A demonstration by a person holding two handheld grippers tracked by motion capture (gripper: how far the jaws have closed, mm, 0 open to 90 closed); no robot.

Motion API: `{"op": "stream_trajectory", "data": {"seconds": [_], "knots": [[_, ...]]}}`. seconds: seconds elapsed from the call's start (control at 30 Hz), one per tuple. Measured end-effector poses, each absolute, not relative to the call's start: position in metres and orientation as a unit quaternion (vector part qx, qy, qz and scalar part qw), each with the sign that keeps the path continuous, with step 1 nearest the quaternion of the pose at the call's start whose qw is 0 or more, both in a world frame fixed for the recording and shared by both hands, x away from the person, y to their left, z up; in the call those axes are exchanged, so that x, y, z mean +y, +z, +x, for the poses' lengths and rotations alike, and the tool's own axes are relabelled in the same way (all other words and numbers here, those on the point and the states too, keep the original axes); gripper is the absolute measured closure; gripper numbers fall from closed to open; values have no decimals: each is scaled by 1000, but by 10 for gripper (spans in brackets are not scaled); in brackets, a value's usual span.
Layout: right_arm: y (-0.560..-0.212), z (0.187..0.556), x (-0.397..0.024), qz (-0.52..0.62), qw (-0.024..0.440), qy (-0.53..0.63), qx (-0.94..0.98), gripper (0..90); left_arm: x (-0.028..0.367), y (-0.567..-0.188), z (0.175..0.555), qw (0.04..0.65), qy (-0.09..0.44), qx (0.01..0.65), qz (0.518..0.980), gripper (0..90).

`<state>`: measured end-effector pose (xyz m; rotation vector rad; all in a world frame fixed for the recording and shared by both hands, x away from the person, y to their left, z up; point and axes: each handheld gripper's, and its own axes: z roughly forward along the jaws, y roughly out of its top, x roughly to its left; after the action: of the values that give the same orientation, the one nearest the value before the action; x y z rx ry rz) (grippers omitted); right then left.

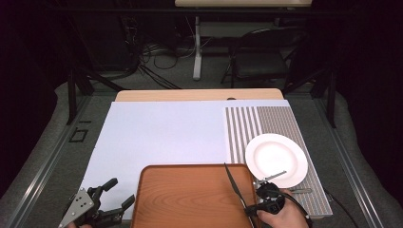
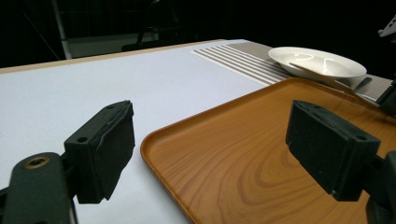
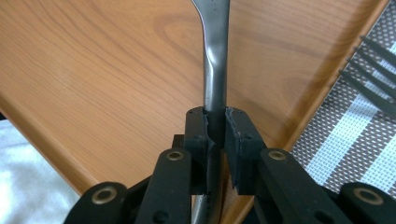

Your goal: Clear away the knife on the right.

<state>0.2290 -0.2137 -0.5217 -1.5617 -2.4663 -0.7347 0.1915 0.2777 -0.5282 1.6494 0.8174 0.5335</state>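
My right gripper [image 1: 251, 208] is at the near right corner of a brown wooden tray [image 1: 190, 199], shut on a slim metal knife [image 1: 234, 183]. The knife slants up and to the left over the tray. In the right gripper view the black jaws [image 3: 215, 121] pinch the knife's metal shaft [image 3: 215, 56] above the tray's wood [image 3: 93, 70]. My left gripper [image 1: 121, 191] rests at the tray's near left corner, open, with nothing between its pads [image 2: 107, 149]. A white plate [image 1: 275, 159] sits on a striped placemat [image 1: 266, 121] to the right of the tray.
A fork [image 1: 299, 191] lies on the placemat near the plate's front edge; its tines [image 3: 373, 88] are in the right gripper view. A pale sheet [image 1: 161, 133] covers the table behind the tray. A dark chair [image 1: 261, 57] stands beyond the table.
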Motion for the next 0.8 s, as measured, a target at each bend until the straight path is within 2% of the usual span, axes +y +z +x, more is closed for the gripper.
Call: {"op": "stream_trajectory", "data": {"seconds": [0.27,0.53,0.73,0.8], "knots": [[-531,231,-208,-524,77,-234,-815,793,279,-528,190,571,231,353,704,158],[-522,229,-206,-500,58,-252,-827,788,280,-528,189,573,233,357,700,158],[-520,231,-196,-467,31,-288,-835,893,279,-528,190,571,231,354,704,158],[-525,233,-188,-453,26,-286,-844,900,279,-527,190,572,230,350,705,158]]}}
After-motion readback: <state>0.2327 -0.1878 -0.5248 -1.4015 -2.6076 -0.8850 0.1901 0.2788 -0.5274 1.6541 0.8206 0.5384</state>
